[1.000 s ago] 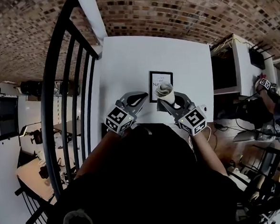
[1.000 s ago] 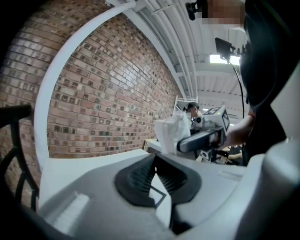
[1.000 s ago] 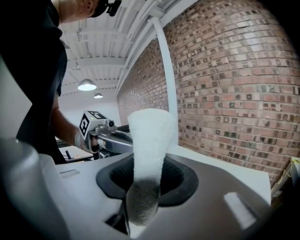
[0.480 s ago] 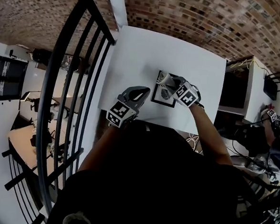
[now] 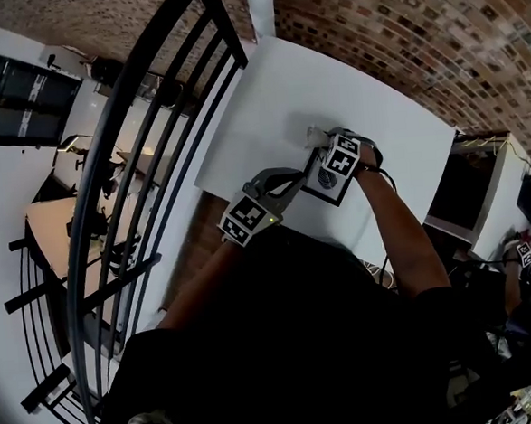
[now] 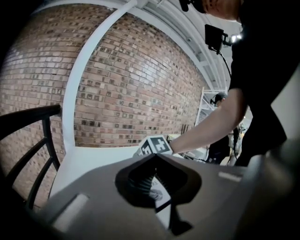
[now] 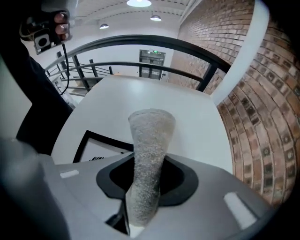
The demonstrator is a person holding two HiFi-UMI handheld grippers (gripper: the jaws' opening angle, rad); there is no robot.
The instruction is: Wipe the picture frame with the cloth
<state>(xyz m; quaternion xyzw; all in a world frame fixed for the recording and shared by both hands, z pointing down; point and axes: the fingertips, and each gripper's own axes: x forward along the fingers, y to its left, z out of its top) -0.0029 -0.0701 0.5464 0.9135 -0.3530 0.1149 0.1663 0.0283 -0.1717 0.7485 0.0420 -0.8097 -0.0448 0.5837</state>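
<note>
A red-brown brick wall (image 5: 397, 25) curves behind a plain white counter (image 5: 267, 98). A black metal railing with vertical bars (image 7: 140, 40) runs along the counter's far side. A white square pillar (image 6: 75, 93) rises against the brick, and round ceiling lights (image 7: 139, 3) glow overhead.

Cloth (image 7: 147, 154) is showing pale grey with a fine speckled nap; picture frame (image 7: 101, 152) is showing a black border round a white sheet carrying dark print. Table (image 5: 267, 107) is reading plain white, railing (image 7: 140, 40) black, wall (image 6: 131, 79) red-brown brick with pale mortar lines. Left gripper (image 5: 292, 179) and right gripper (image 5: 324, 144) are both showing grey bodies with black-and-white square-patterned cubes.
</note>
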